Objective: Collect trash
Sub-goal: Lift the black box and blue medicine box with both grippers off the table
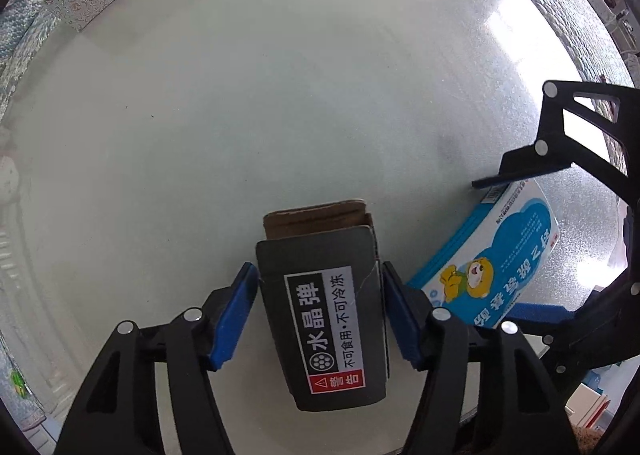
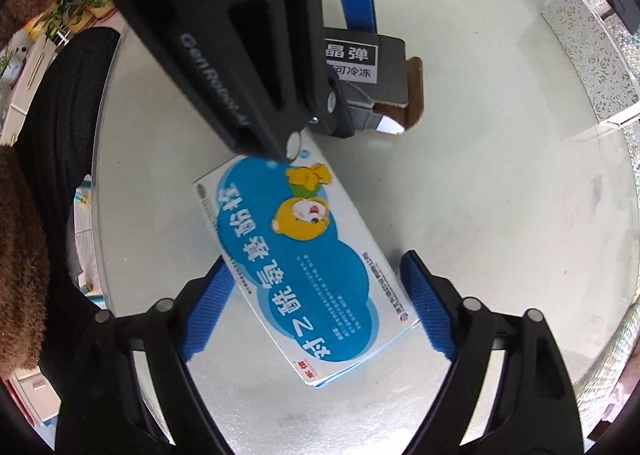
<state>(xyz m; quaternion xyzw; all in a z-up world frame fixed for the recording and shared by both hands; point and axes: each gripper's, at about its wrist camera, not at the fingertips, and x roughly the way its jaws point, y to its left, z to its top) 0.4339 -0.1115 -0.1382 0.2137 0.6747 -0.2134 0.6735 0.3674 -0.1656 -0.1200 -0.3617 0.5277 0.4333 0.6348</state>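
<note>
My left gripper [image 1: 320, 315] has its jaws clenched on the dark grey cardboard box with the warning label [image 1: 324, 319], pinching its sides. My right gripper [image 2: 316, 307] straddles the flat blue-and-white bear-printed carton [image 2: 304, 267] lying on the frosted glass counter [image 1: 280, 103], jaws released, ready to pinch.

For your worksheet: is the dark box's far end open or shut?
Open: the dark box has brown flaps folded out at its far end.
</note>
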